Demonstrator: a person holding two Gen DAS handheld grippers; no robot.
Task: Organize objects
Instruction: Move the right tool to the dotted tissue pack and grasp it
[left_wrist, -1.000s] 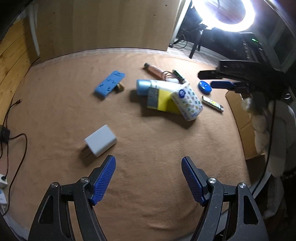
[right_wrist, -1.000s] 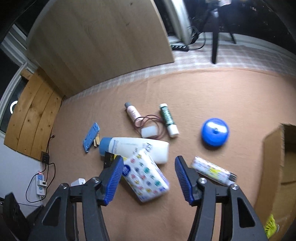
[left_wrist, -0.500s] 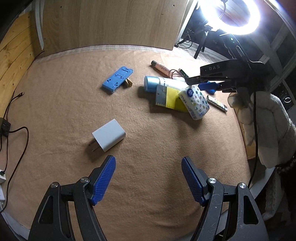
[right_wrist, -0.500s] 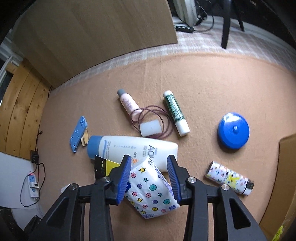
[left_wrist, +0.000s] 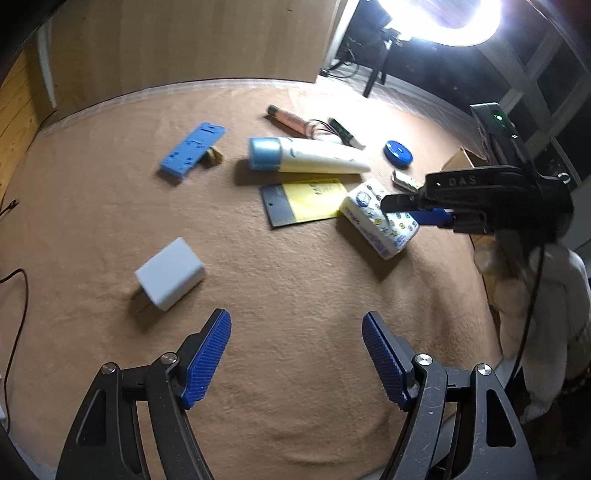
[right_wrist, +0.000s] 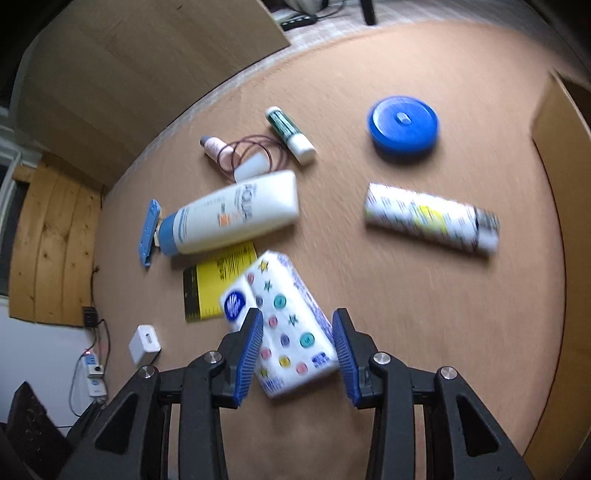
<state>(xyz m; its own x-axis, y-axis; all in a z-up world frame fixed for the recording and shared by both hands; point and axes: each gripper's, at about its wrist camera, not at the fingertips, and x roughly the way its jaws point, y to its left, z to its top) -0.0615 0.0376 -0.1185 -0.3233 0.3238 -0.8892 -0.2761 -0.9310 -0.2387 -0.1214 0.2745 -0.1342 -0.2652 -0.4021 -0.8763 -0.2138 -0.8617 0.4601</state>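
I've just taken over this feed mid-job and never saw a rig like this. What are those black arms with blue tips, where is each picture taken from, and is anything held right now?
They are not robot arms. A person carries a two-finger gripper in each hand, and a fisheye camera on each looks forward along its blue-padded fingers.

The left wrist view shows the left gripper open over bare tan cloth, holding nothing, with a white charger ahead to its left. The right gripper comes in from the side there.

The right wrist view shows the right gripper. Its jaws have just been closing around a tissue pack printed with stars and buttons, and the pads now press on its sides.

Also on the cloth: a white lotion tube with a blue cap, a yellow and black card, a blue round case, a patterned cylinder, a green stick and a blue flat stand.
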